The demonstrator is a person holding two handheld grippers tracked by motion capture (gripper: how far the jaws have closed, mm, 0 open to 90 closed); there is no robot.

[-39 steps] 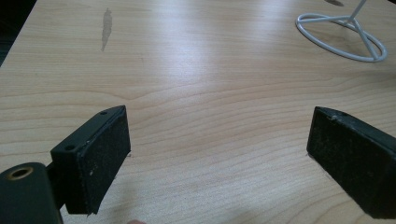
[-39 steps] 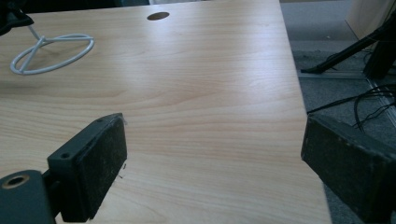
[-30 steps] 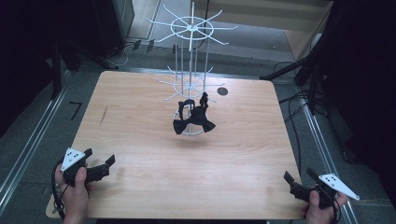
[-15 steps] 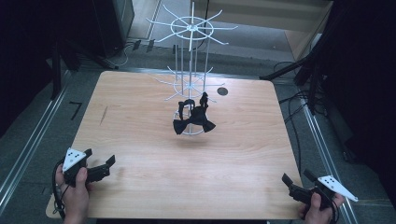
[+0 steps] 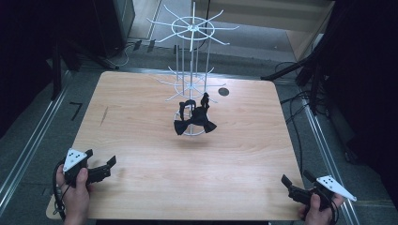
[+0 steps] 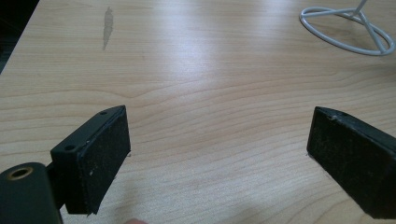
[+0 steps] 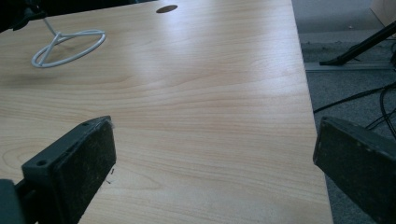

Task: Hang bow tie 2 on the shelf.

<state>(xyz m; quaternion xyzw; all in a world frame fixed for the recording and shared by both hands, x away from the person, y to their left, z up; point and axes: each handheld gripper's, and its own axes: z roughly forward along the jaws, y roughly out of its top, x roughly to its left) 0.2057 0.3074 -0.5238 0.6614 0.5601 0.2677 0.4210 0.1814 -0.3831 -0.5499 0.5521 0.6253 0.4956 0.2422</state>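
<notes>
A white wire rack (image 5: 192, 70) with spoked tiers stands at the middle back of the wooden table (image 5: 141, 117). Two black bow ties (image 5: 195, 117) hang low on it, just above its ring base (image 6: 348, 30) (image 7: 67, 46). My left gripper (image 5: 100, 165) rests at the table's front left corner, open, nothing between its pads (image 6: 102, 163). My right gripper (image 5: 295, 182) sits at the front right corner, open and empty too, with one pad (image 7: 355, 172) over the table's right edge.
A dark round hole (image 5: 224, 91) (image 7: 166, 9) lies in the tabletop right of the rack. A grey smudge (image 6: 108, 25) marks the wood at the left. Cables and black stand legs (image 5: 300, 75) lie on the floor to the right.
My right gripper has drifted slightly left and toward the front edge. The left gripper, the rack and the bow ties have stayed put.
</notes>
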